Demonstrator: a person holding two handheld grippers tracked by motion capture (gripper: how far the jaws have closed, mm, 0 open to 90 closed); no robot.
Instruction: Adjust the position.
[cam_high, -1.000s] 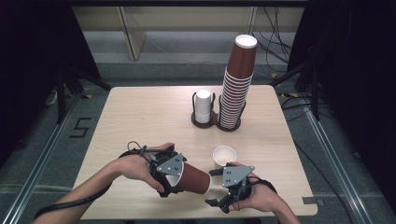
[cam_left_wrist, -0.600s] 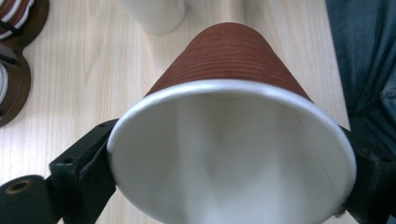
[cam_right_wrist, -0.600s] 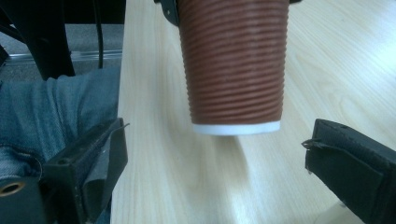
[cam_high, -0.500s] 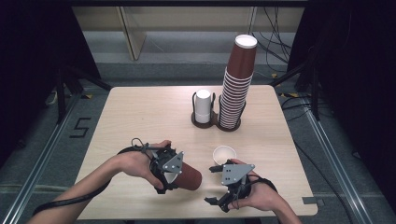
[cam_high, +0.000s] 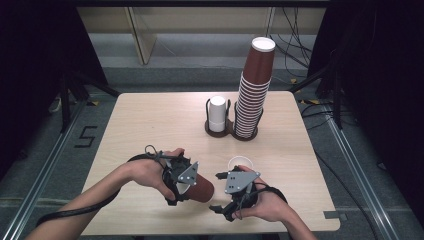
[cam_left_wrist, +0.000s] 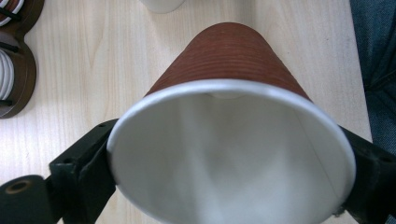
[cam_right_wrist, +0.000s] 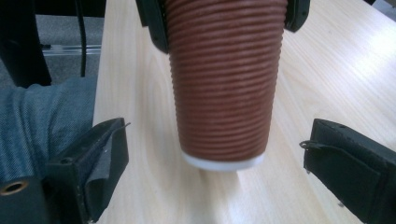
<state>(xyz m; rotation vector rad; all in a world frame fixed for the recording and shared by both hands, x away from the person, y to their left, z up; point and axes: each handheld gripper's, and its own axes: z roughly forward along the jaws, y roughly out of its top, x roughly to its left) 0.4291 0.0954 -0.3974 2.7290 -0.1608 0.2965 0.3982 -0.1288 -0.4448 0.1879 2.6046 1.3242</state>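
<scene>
A brown ribbed paper cup (cam_high: 201, 190) lies on its side just above the table, near the front edge. My left gripper (cam_high: 181, 189) is shut on its rim. In the left gripper view the cup's white inside (cam_left_wrist: 224, 158) faces the camera, with the left gripper (cam_left_wrist: 229, 168) clamped across the mouth. My right gripper (cam_high: 218, 194) faces the cup's base from the right and stands open. Its jaws have just been closing slightly. In the right gripper view the cup (cam_right_wrist: 224, 70) hangs between and ahead of the right gripper (cam_right_wrist: 219, 133), and the pads (cam_right_wrist: 100, 158) do not touch it.
A small white cup (cam_high: 240, 164) stands upright just behind my right hand. At the back a double holder (cam_high: 231, 131) carries a tall stack of brown cups (cam_high: 252, 95) and an upturned white cup (cam_high: 217, 114). The table's front edge (cam_high: 210, 233) is close below both hands.
My right gripper has shifted slightly left and up, closer to the brown cup's base. The left gripper and its cup have barely moved.
</scene>
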